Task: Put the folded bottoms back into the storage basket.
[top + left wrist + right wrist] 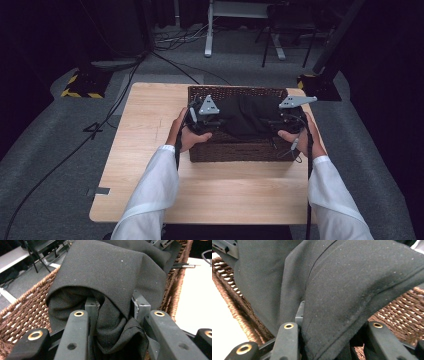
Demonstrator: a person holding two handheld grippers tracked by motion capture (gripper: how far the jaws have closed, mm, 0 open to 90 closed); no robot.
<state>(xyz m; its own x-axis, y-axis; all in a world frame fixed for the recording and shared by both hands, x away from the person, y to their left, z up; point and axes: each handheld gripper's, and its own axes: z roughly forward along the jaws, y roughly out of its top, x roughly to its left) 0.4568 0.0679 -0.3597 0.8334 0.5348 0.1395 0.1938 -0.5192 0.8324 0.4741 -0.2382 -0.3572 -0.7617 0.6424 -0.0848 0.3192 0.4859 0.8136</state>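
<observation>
From the high view I have the black cloth slung between my two grippers over the brown wicker basket, which sits at the far right part of the wooden table, its back wall at the table's far edge. My left gripper holds the cloth's left end and my right gripper its right end, both over the basket's opening. White sleeves come in from the near edge.

Left gripper view gives me what the overhead cannot: the jaws clamped on a bunched fold of the cloth, fabric pressed between the two pads. The basket wall runs past on the left of that view, and a strip of pale table top shows at the right.

Right gripper view: the jaws are closed on a hemmed edge of the cloth, stitching visible along the seam. Woven basket lies below at the right; the table shows beyond the rim at the left.

The floor with its cables and stands I see from above.
</observation>
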